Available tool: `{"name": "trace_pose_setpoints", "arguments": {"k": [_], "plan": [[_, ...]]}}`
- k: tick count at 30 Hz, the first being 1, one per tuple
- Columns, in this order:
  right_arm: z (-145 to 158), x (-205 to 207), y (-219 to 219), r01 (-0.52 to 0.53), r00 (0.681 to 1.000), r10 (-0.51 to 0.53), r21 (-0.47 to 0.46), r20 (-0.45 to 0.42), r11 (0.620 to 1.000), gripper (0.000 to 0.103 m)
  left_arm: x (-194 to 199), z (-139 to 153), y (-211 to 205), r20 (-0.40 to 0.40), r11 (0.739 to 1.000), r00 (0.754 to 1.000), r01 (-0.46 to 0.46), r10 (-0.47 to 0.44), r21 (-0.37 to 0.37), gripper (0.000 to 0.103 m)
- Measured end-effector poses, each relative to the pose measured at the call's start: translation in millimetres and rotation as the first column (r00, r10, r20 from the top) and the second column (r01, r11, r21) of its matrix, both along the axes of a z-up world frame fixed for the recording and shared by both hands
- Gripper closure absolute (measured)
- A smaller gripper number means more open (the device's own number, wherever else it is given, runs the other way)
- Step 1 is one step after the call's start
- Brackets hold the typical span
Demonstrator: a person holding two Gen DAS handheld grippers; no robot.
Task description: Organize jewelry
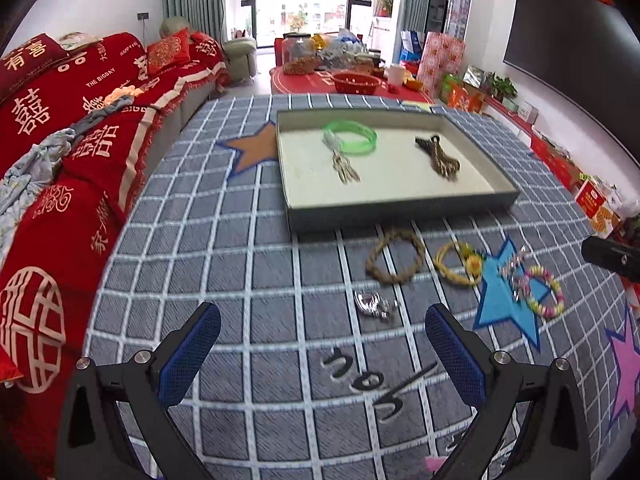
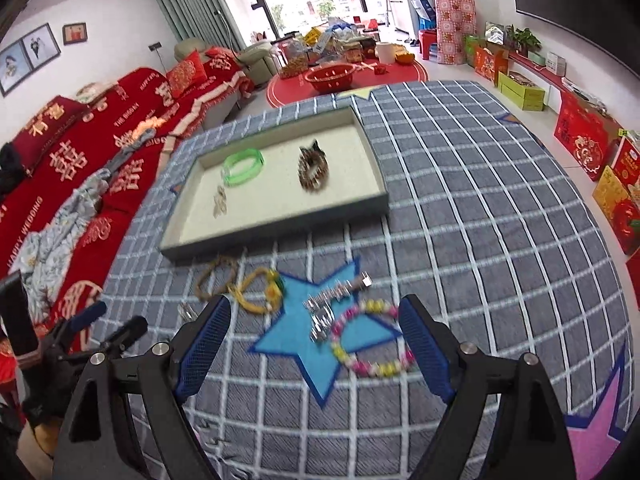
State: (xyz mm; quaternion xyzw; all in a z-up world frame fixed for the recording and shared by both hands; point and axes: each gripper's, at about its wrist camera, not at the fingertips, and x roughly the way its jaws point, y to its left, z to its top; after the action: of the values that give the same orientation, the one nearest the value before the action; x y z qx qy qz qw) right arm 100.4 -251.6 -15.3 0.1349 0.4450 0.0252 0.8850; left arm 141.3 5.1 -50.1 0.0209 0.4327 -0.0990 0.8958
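Since the pastel bead bracelet (image 2: 372, 340) lies flat on the blanket between the wide-spread fingers of the right gripper (image 2: 314, 342), the sound approach is probably to descend square and pinch one side of the loop, clear of the silver chain (image 2: 332, 304) touching its far-left edge. Right gripper holds nothing; the tray (image 2: 280, 222) sits well ahead. Left gripper (image 1: 322, 344) is likewise wide and empty, with a silver piece (image 1: 374, 303) just ahead.

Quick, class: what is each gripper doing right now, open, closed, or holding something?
Left gripper: open, holding nothing, above the cloth near the silver piece.
Right gripper: open, holding nothing, over the pastel bead bracelet.
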Motion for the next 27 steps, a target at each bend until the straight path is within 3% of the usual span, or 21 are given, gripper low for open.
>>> {"name": "trace_pose_setpoints", "arguments": {"k": [4,11,19,27], "plan": [[-21,-19,-2,-0.003,0.998,0.000,-0.052,-0.055,0.999,0.015,-6,-13,-9,-0.023,1.000,1.000,0.000,0.000,0.028,0.000],[-45,-35,-13,0.011,0.994,-0.021,-0.095,-0.103,0.995,0.015,2,-27,-13,-0.083,0.998,0.995,-0.054,0.053,-0.008,0.000],[-56,-25,-22,0.013,0.993,-0.027,-0.126,-0.111,0.992,0.015,13,-40,-14,-0.114,0.994,0.988,-0.106,0.105,-0.005,0.000],[-65,-4,-41,0.081,0.987,-0.096,-0.119,-0.130,0.990,0.018,21,-45,-19,-0.112,0.993,0.986,-0.121,0.121,0.011,0.000]]}}
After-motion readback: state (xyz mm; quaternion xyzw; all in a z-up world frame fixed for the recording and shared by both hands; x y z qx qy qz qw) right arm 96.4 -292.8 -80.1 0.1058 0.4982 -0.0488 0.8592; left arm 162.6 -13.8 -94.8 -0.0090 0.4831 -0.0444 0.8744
